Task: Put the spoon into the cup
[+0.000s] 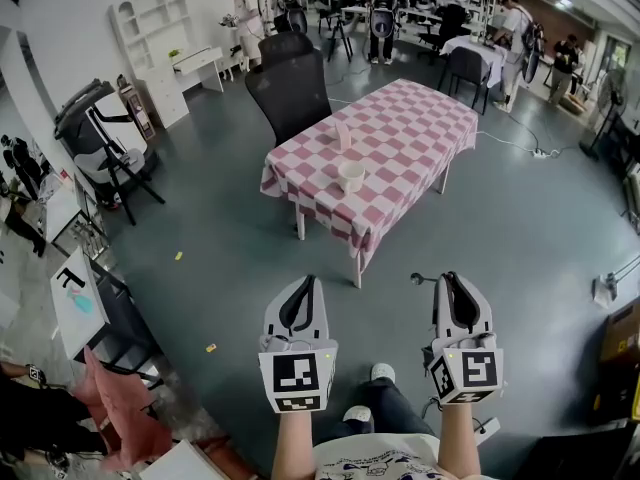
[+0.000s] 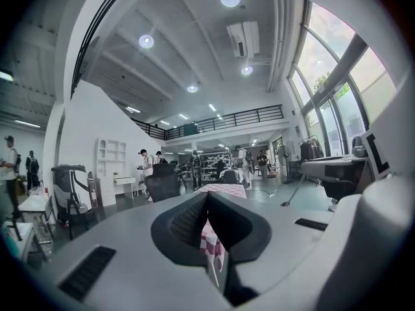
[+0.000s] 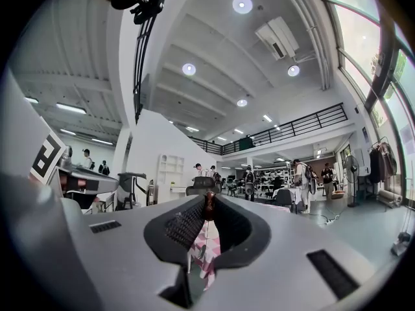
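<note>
A white cup [image 1: 351,175] stands near the front of a table with a pink checked cloth [image 1: 400,128], some way ahead of me. Both grippers are held low in front of my body, well short of the table. My right gripper [image 1: 449,276] is shut on a thin spoon [image 1: 418,279] that sticks out to the left of its tips; in the right gripper view a dark brownish piece of the spoon [image 3: 209,206] sits between the tips of that gripper [image 3: 208,203]. My left gripper [image 1: 303,280] [image 2: 207,196] is shut, with nothing between its fingers.
A pale upright object [image 1: 344,134] stands behind the cup. Two black office chairs [image 1: 290,93] sit at the table's far left side. A black folding stand [image 1: 105,143] is at the left, and a cable [image 1: 520,146] lies on the floor at the right. People stand at the back.
</note>
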Available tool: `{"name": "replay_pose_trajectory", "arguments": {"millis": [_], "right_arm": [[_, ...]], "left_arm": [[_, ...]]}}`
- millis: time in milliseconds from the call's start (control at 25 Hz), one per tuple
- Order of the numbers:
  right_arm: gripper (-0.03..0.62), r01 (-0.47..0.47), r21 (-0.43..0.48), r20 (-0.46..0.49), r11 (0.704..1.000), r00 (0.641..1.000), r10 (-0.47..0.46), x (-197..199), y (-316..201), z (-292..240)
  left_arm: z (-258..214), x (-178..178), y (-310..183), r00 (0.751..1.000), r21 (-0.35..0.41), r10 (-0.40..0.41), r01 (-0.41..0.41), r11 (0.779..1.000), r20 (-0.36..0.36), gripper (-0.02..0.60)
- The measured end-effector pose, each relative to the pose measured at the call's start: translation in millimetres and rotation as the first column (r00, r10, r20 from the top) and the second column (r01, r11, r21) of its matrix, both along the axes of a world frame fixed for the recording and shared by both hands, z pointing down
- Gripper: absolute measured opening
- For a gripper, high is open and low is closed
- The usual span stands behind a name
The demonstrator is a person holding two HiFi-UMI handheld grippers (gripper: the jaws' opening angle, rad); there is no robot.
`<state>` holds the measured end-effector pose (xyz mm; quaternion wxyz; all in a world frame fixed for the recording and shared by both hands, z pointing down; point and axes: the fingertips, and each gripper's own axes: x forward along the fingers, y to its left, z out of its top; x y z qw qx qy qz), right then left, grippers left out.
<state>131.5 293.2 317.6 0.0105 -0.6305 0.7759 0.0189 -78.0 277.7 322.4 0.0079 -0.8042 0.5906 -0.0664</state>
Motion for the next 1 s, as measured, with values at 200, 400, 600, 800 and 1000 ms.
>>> {"name": "replay_pose_trajectory", "arguments": {"millis": [200, 400, 600, 800, 1000], "right_arm": [[0.052, 0.006, -0.004, -0.005, 1.0, 1.0, -0.006, 5.0, -33.8, 0.8], [0.052, 0.027, 0.002, -0.001, 1.0, 1.0, -0.027, 12.9, -86.6, 2.9], [0.052, 0.06, 0.02, 0.004, 0.998, 0.998, -0.06, 20.9, -154.7, -0.4], [0.052, 0.099, 0.025, 0.002, 0.995, 0.995, -0.099, 30.7, -230.2, -9.0], [0.052, 0.14, 0.051, -0.004, 0.989, 0.99, -0.14, 40.4, -307.2, -22.9]], "left_arm": [[3.2, 4.8, -33.6, 1.0, -0.009, -0.006, 0.006, 1.0, -0.002, 0.014], [6.4, 14.2, -79.0, 1.0, -0.008, -0.017, 0.017, 1.0, 0.01, 0.014], [5.1, 20.6, -139.6, 0.999, 0.005, -0.05, 0.05, 0.999, 0.018, 0.014], [-1.0, 30.0, -208.6, 0.996, 0.005, -0.088, 0.088, 0.996, 0.021, 0.014], [-10.4, 39.4, -278.0, 0.992, 0.018, -0.123, 0.123, 0.992, 0.018, 0.014]]}}
